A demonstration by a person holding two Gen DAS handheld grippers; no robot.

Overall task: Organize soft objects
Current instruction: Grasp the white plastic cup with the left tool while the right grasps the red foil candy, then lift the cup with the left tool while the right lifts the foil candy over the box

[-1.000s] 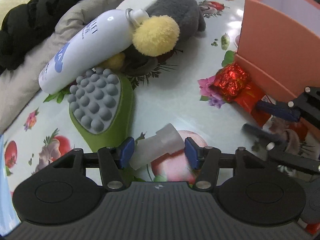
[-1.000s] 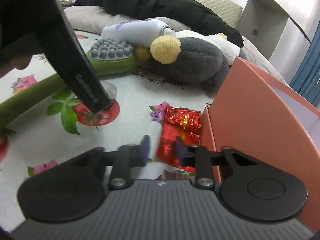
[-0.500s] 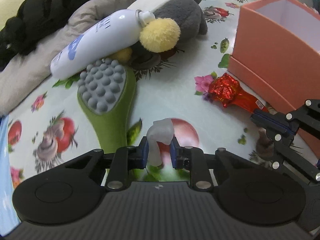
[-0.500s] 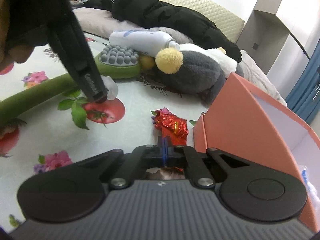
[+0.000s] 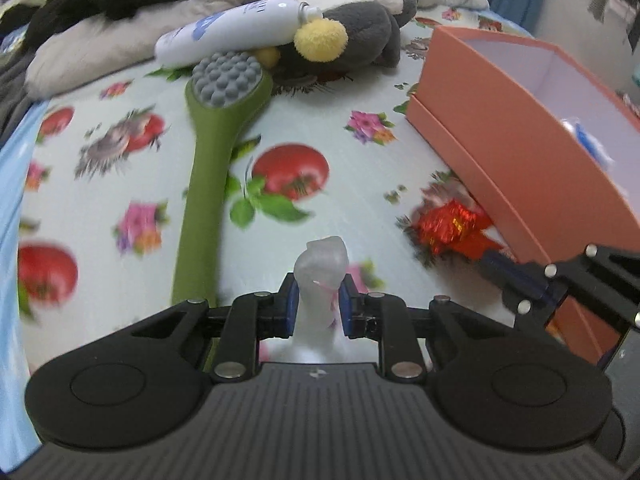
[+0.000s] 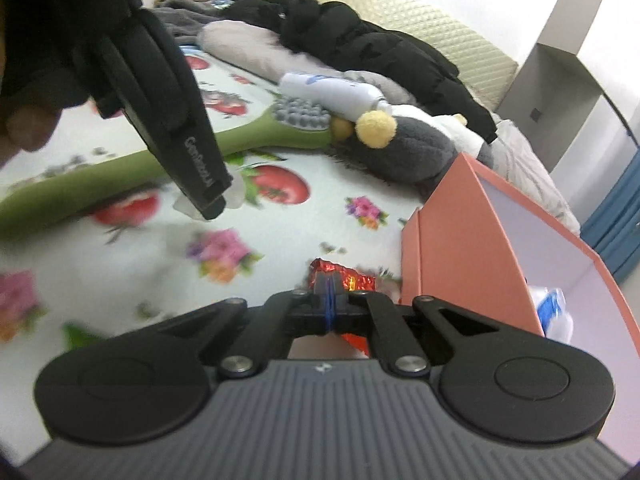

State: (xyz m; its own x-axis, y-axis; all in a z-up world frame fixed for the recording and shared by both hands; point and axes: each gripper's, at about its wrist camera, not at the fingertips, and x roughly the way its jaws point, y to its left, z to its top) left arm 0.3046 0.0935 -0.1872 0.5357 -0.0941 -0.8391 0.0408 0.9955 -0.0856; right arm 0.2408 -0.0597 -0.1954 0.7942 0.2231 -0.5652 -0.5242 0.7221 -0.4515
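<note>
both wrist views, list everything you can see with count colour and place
box: 1, salmon, open, right side
white-blue item: 1, inside box
foil packet: 1, red, in right gripper
translucent piece: 1, whitish, in left gripper
massage brush: 1, green, grey nubs, left
bottle: 1, white, on plush
plush toy: 1, grey-white, yellow pompom
floral cloth: 1, underneath
dark clothes: heap, behind
left gripper: 1, black
right gripper: 1, black

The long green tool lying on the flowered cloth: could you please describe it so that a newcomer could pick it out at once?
Start at the orange box on the flowered cloth, then look across to the grey plush toy and white bottle. The green massager lies with its head right beside them. Only it has a long olive handle and a pad of grey rubber bumps.
</note>
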